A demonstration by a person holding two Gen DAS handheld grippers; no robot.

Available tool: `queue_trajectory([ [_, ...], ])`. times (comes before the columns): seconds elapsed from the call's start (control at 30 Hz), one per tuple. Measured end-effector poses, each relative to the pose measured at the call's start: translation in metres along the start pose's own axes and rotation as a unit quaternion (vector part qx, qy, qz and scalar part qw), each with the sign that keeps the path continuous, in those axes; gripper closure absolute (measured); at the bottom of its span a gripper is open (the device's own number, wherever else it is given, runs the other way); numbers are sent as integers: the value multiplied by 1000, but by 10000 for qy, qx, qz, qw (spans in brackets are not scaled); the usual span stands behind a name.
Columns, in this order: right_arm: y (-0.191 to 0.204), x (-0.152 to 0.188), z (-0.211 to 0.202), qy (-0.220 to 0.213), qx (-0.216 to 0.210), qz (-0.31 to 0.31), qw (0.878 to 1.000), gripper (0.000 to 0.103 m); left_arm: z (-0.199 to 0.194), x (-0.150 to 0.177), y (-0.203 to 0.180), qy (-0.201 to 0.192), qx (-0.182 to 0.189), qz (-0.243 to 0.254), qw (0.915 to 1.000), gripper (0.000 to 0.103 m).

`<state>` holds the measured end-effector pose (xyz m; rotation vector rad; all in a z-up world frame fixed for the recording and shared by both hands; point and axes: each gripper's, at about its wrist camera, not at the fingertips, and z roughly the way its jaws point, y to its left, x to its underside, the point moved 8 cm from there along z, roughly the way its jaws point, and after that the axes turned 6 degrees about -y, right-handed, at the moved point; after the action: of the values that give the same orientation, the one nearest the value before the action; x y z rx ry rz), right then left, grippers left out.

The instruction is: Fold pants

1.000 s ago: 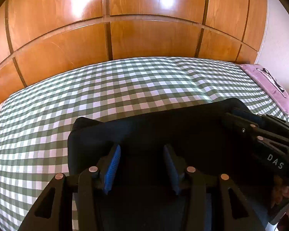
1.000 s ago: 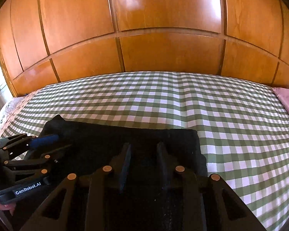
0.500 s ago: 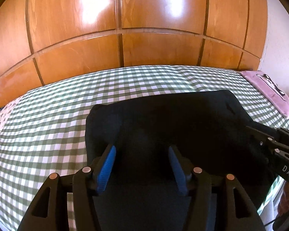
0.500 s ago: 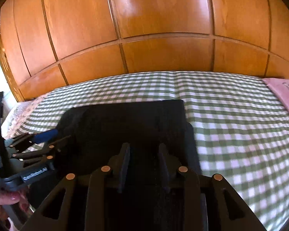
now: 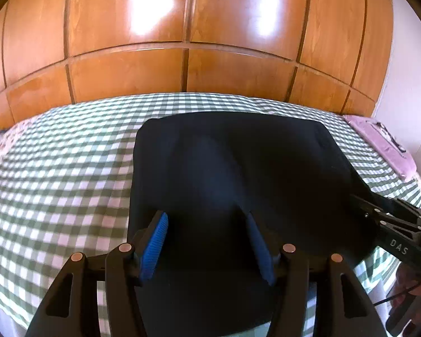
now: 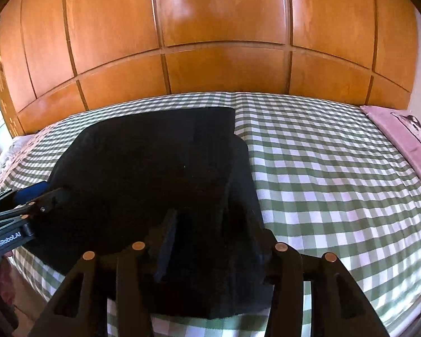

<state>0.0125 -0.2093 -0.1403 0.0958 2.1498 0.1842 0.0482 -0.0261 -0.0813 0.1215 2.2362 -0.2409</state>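
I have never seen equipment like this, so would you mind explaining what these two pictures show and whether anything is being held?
There is no robot here: a person holds a two-finger gripper in each hand, and each gripper carries a wide-angle camera looking forward along its fingers. One picture comes from the left gripper, with blue pads; the other from the right gripper. Each gripper also shows at the edge of the other's picture.

Dark pants, already folded into a compact stack, lie on a bed with a green checked sheet. Behind it stand wooden wardrobe doors, and a pink pillow lies at the far right.

Both sets of jaws have just been opening. The fingers stand apart above the cloth, so nothing appears to be held now.
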Motion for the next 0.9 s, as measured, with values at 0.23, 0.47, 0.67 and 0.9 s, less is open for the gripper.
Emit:
queue_trajectory([
  [0.23, -1, -2, -2, -28, -97, 212, 9997, 54, -11, 0, 3, 92, 145, -300, 9994, 44],
  [0.47, -11, -3, -3, 42, -123, 360, 9993, 40, -14, -5, 24, 177, 282, -675, 9972, 37],
  [0.67, -23, 0, 6, 301, -355, 735, 9962, 26, -16, -8, 44, 121, 152, -714, 9973, 36],
  [0.9, -37, 11, 23, 797, -1112, 1701, 9759, 19, -5, 1, 56, 551, 612, -1156, 9899, 30],
])
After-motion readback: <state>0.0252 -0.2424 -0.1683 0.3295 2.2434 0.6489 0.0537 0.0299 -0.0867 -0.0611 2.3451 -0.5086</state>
